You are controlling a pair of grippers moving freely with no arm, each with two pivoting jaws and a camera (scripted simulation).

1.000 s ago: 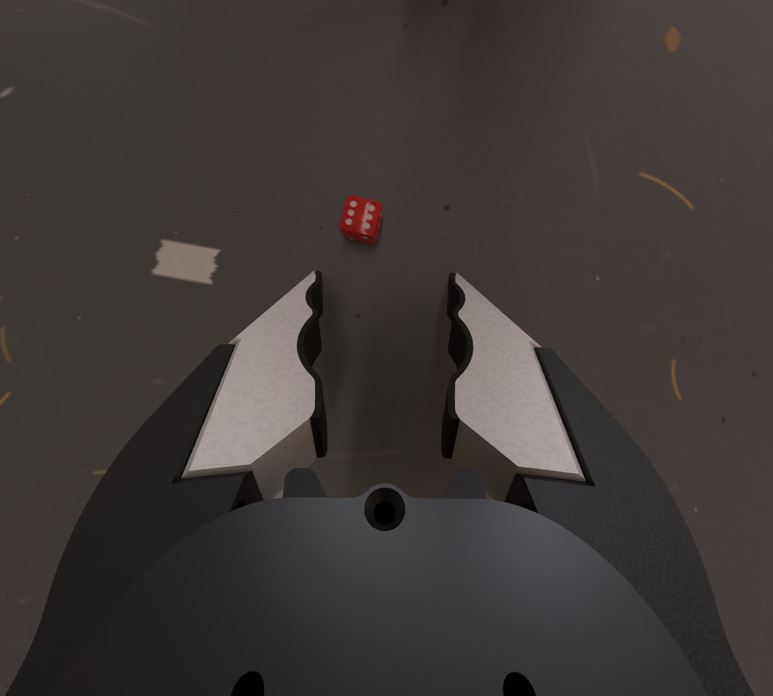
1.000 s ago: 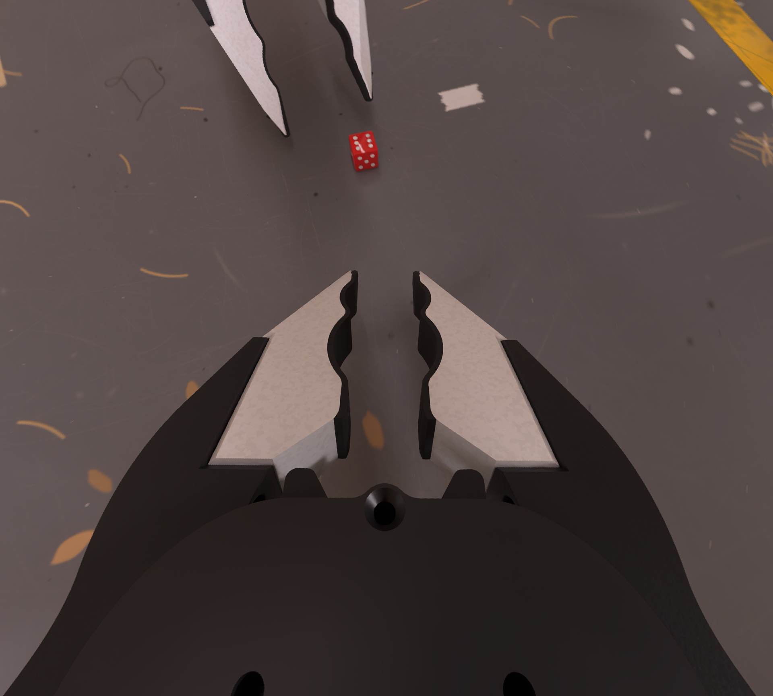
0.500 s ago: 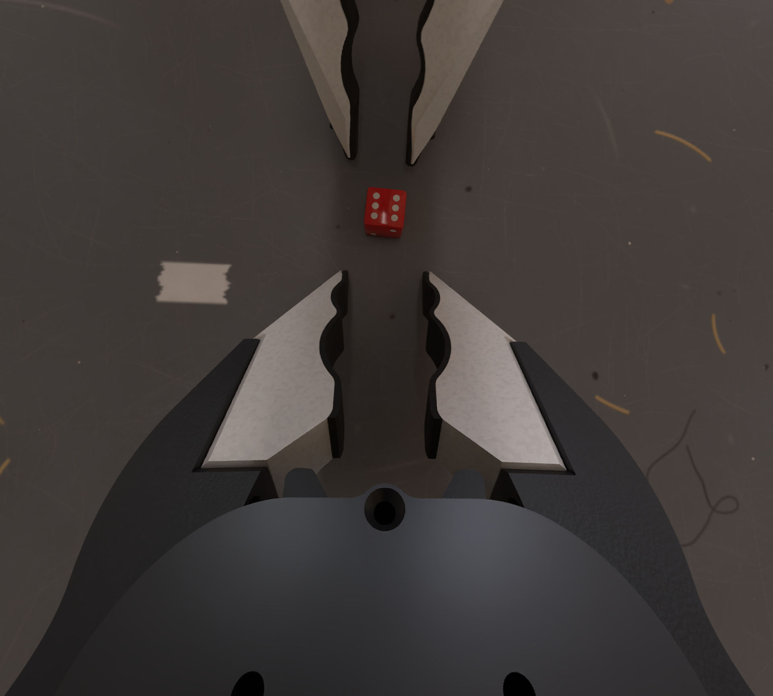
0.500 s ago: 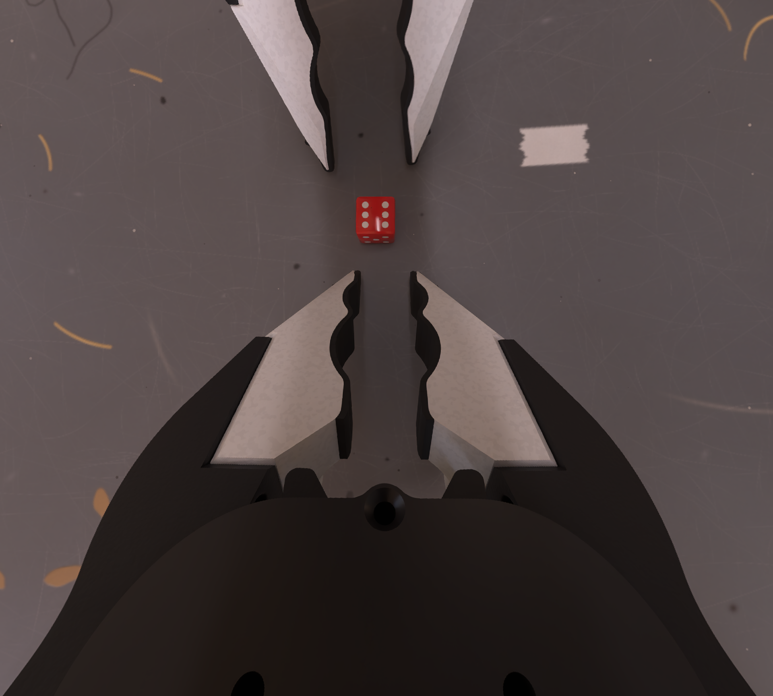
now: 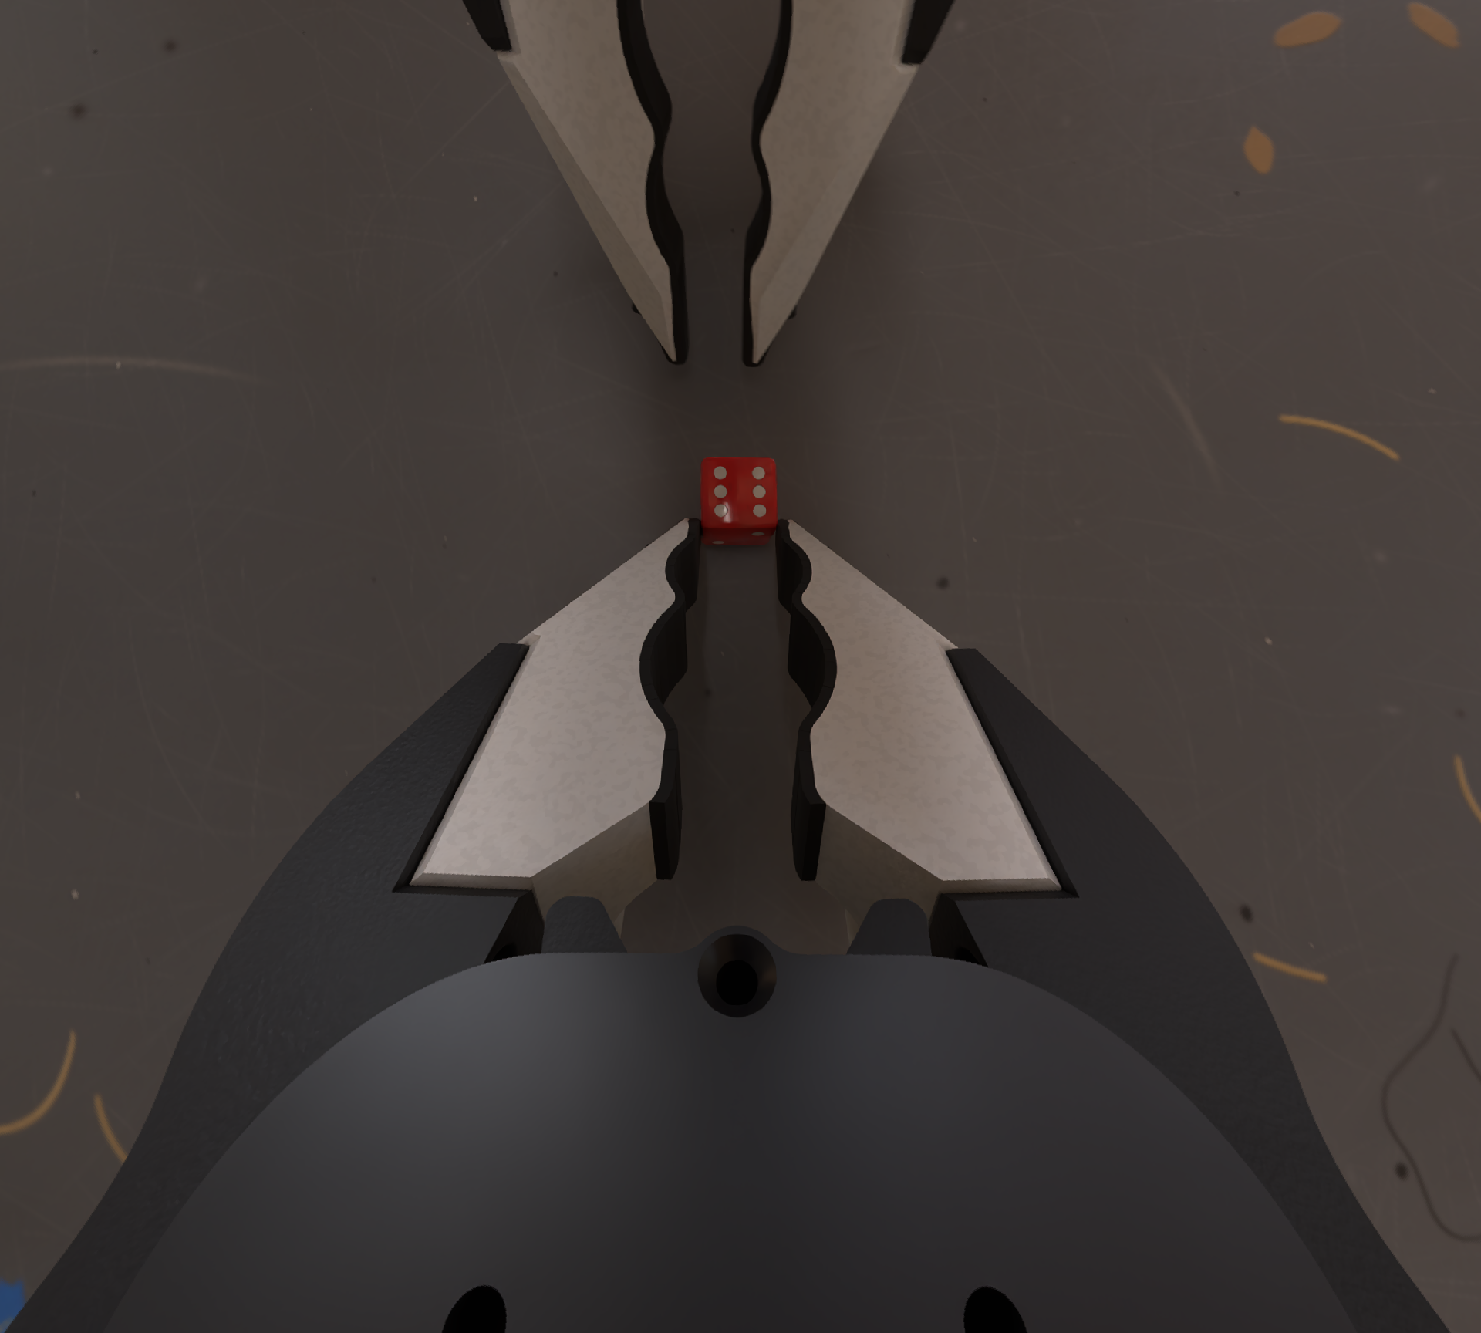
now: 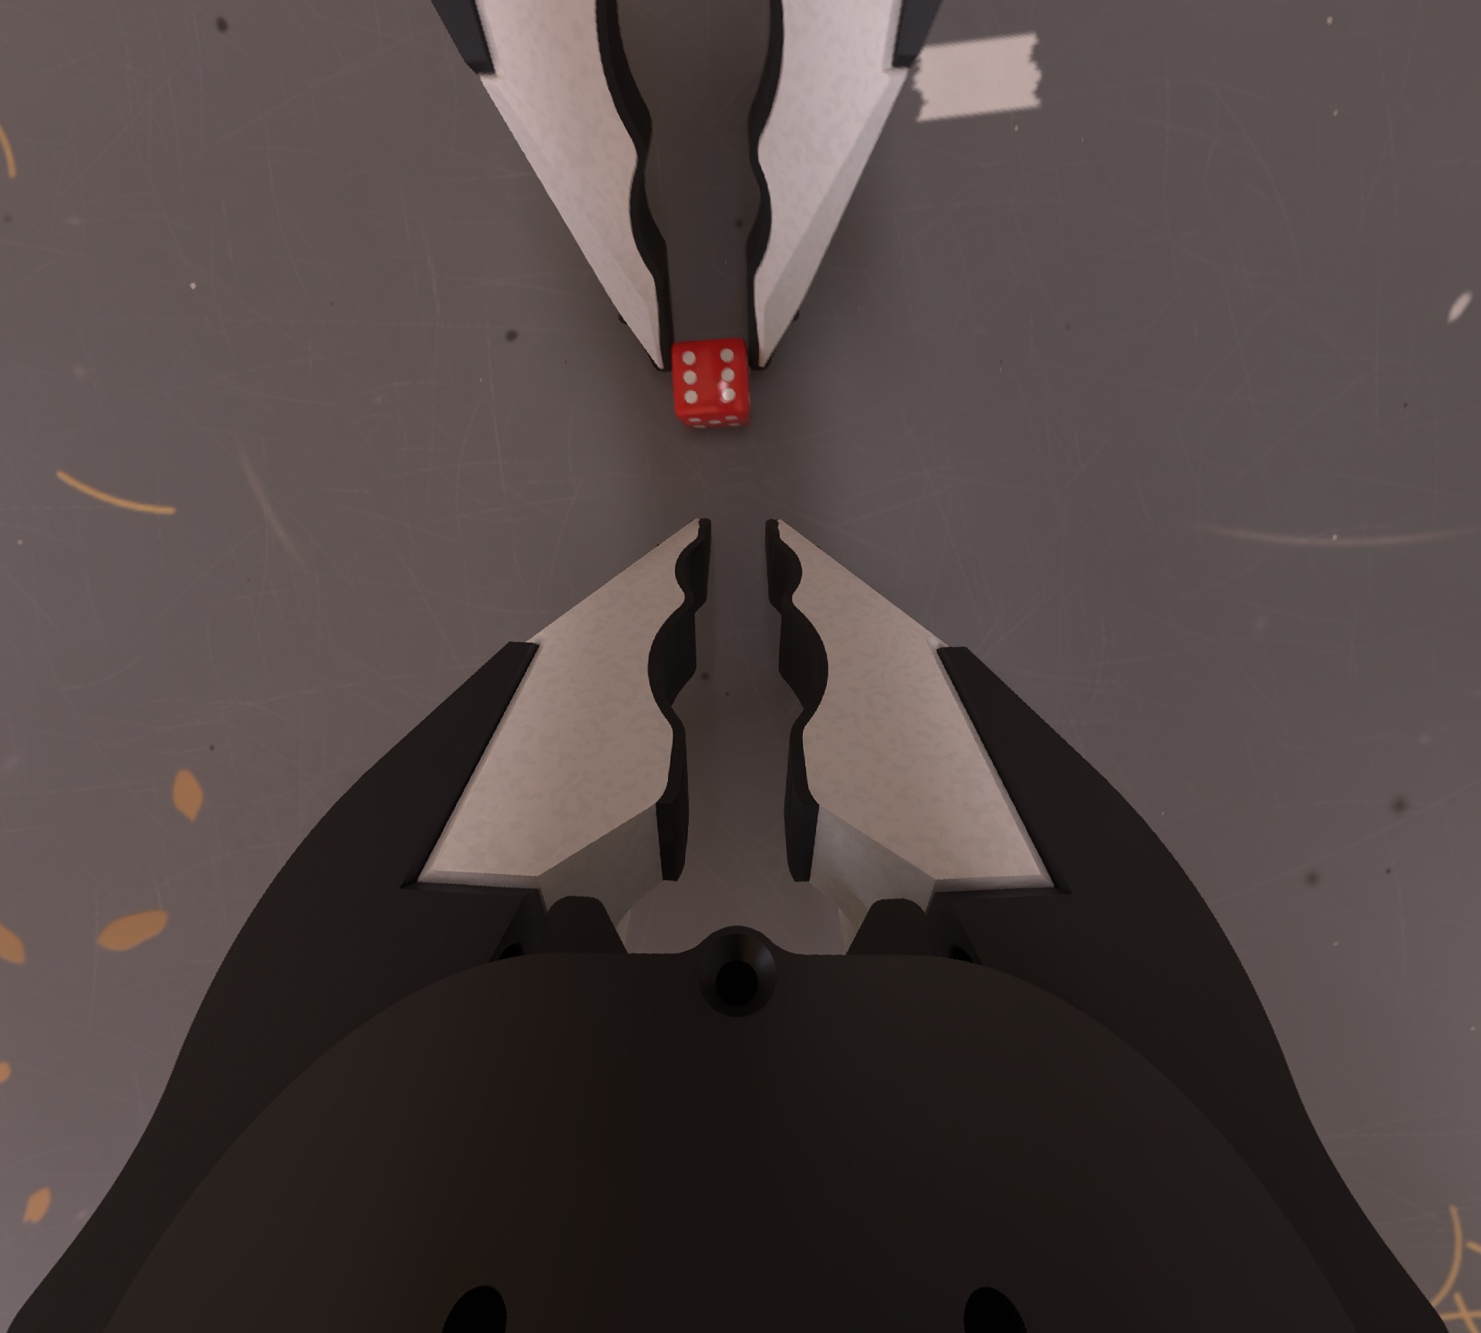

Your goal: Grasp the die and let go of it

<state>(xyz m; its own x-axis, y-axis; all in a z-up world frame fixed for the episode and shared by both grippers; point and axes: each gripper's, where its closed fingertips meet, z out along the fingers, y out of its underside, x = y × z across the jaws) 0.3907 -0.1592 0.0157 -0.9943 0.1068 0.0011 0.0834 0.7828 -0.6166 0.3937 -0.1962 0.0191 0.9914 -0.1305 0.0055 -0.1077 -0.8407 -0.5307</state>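
**Ana:** Dice this small weigh next to nothing. The small red cube die with white pips (image 5: 738, 498) sits at frame centre on the dark grey scuffed floor (image 5: 240, 413), its near edge just between the tips of the left gripper (image 5: 738, 531), whose jaws stand apart and barely wider than it.

**Ben:** Hard, glossy and probably slippery, so a squeeze could squirt it out. Flat opposite side faces, low down, look the best hold.

**Ana:** The right gripper (image 6: 737, 531) hangs opposite, well short of the die, jaws slightly parted and empty.
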